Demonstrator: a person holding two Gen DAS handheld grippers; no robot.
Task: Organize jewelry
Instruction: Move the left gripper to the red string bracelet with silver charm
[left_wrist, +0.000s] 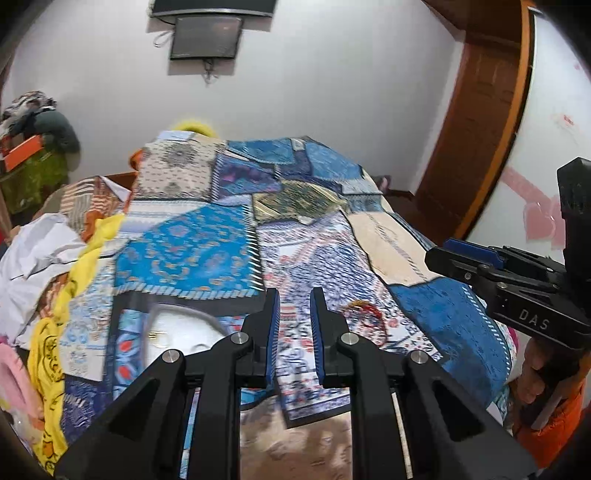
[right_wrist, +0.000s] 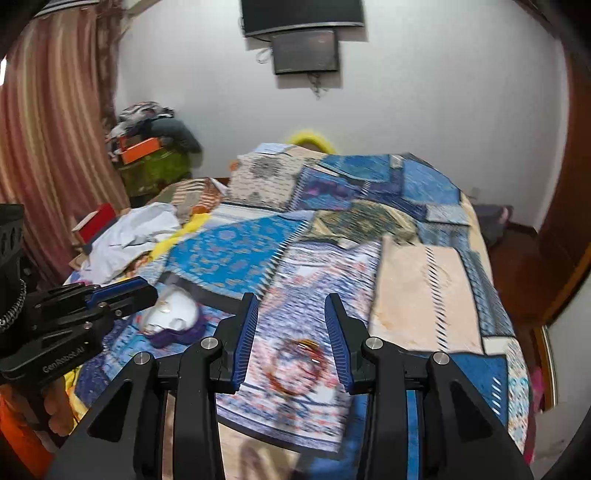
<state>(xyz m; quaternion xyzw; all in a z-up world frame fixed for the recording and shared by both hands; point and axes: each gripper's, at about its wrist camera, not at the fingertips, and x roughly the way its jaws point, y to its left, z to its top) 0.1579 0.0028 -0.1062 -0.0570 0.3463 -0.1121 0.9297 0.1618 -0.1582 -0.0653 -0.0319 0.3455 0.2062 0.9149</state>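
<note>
A bed (right_wrist: 424, 288) covered by a blue patchwork blanket (right_wrist: 229, 254) carries everything. On the blanket lie a white dish (right_wrist: 173, 314) on purple cloth and, well apart from it, a ring of red and gold bangles (right_wrist: 299, 363). Crumpled white fabric (right_wrist: 129, 236) and a yellow cloth (left_wrist: 48, 347) lie along one edge.

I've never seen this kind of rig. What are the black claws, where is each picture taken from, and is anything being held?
A person holds a two-finger gripper in each hand; each carries a fisheye camera looking along its fingers. One picture is from the left gripper, the other from the right gripper. Both hover over a bed with a patchwork cover. On it lie bangles and a white pouch with purple trim, with a gold piece on it. Neither gripper holds anything; the left is nearly closed, the right wider.
</note>
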